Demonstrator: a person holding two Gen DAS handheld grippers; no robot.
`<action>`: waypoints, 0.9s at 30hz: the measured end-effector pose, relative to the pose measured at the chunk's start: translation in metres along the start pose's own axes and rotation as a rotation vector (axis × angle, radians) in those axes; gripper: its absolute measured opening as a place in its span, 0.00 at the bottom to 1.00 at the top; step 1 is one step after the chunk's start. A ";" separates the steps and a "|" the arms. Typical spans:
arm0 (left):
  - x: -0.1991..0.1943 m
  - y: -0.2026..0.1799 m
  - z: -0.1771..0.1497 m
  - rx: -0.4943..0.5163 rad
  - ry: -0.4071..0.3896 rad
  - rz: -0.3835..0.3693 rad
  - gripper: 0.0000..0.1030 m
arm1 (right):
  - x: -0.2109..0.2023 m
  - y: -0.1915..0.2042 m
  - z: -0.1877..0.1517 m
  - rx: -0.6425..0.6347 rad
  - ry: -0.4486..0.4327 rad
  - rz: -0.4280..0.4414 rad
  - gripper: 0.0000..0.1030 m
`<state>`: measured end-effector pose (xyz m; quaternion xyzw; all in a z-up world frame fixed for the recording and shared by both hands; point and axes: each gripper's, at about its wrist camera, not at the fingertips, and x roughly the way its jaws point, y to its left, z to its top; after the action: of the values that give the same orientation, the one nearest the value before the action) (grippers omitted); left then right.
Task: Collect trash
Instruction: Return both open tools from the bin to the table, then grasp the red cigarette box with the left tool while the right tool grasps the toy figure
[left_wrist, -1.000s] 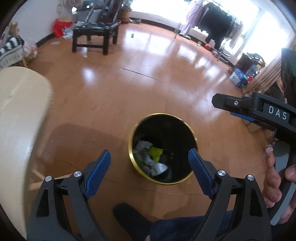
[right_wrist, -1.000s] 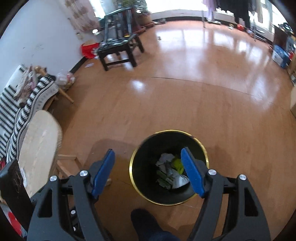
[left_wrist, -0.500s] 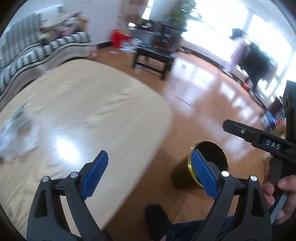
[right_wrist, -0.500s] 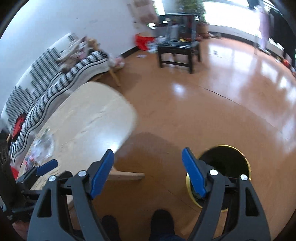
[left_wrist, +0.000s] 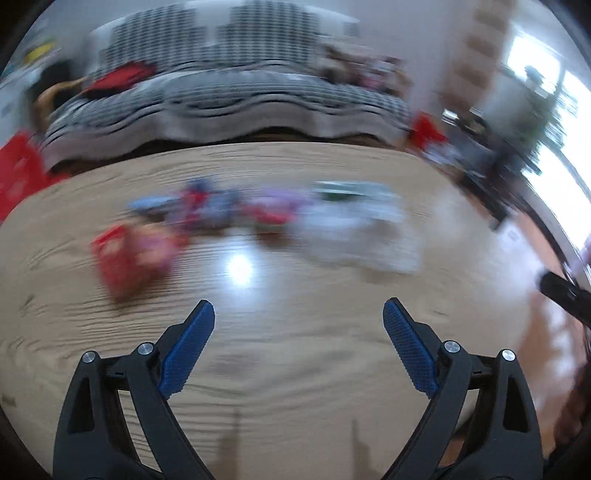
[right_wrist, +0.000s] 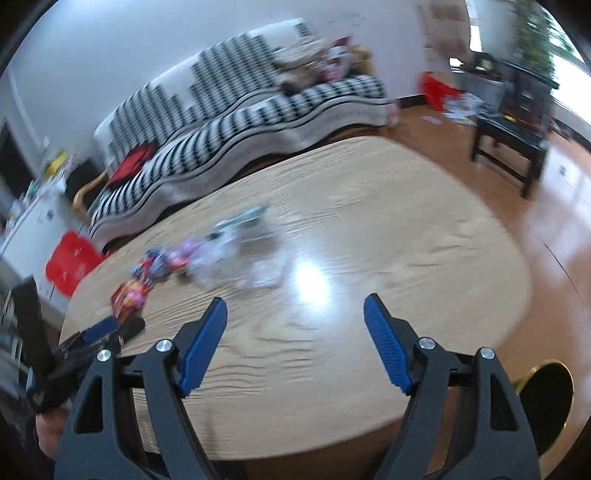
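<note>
Both views are motion-blurred. A row of trash lies on the wooden table: a red wrapper, a blue and red wrapper, a purple wrapper and a clear plastic bag. My left gripper is open and empty, over the table just short of the trash. My right gripper is open and empty above the table; the red wrapper and clear bag lie ahead to its left. The black bin with a gold rim stands at the table's right end.
A striped sofa runs behind the table. A black chair stands on the wood floor at the right. A red item sits left of the table. The left gripper shows at the right wrist view's lower left.
Both grippers have swung left, away from the bin and the floor, to over the table and the trash on it. Both stayed open and empty.
</note>
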<state>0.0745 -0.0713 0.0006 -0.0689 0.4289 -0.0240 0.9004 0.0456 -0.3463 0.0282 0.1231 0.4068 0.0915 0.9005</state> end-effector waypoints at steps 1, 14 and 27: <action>0.004 0.025 0.001 -0.031 0.010 0.057 0.87 | 0.005 0.009 -0.002 -0.015 0.009 0.005 0.72; 0.042 0.157 0.005 -0.084 0.102 0.271 0.88 | 0.091 0.111 0.000 -0.157 0.114 0.077 0.72; 0.049 0.219 0.010 -0.092 0.094 0.399 0.88 | 0.154 0.206 -0.023 -0.341 0.193 0.135 0.72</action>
<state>0.1097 0.1411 -0.0623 -0.0225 0.4763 0.1713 0.8621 0.1152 -0.1057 -0.0354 -0.0135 0.4608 0.2305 0.8570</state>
